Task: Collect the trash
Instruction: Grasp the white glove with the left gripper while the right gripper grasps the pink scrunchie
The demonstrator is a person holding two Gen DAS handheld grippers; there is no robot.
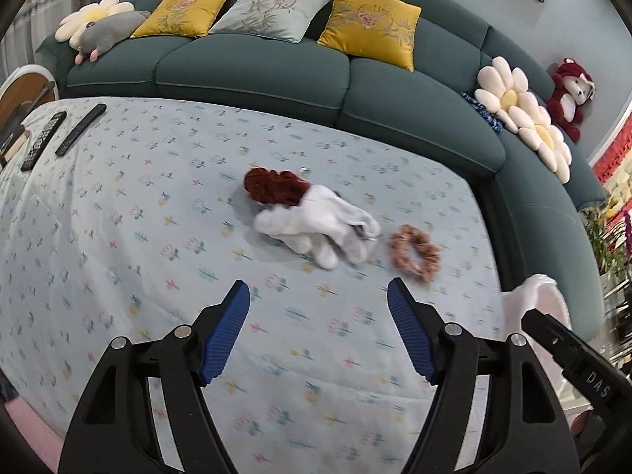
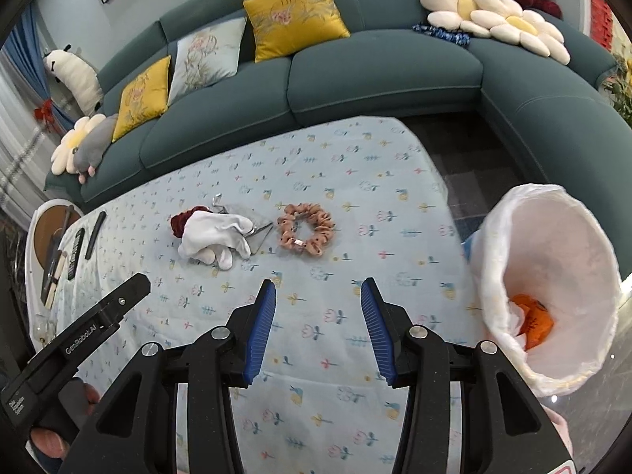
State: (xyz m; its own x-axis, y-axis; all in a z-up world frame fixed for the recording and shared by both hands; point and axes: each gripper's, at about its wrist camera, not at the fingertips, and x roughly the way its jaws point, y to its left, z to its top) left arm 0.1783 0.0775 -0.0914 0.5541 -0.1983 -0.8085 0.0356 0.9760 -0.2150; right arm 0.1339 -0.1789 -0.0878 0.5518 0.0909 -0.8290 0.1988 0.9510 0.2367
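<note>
A white glove (image 1: 316,229) (image 2: 215,233) lies mid-table on the floral cloth, partly over a dark red scrunchie (image 1: 274,185) (image 2: 182,219) and a clear wrapper (image 2: 252,217). A pink scrunchie (image 1: 414,252) (image 2: 306,229) lies just right of it. A bin with a white liner (image 2: 549,276) (image 1: 533,300) stands at the table's right edge, with orange trash (image 2: 533,320) inside. My left gripper (image 1: 318,300) is open and empty, short of the glove. My right gripper (image 2: 318,296) is open and empty, left of the bin.
Two remotes (image 1: 59,134) (image 2: 85,237) lie at the table's left end, by a round side table (image 2: 47,229). A teal sofa (image 1: 276,71) with cushions and plush toys wraps the far and right sides. The floral tablecloth (image 1: 138,237) covers the table.
</note>
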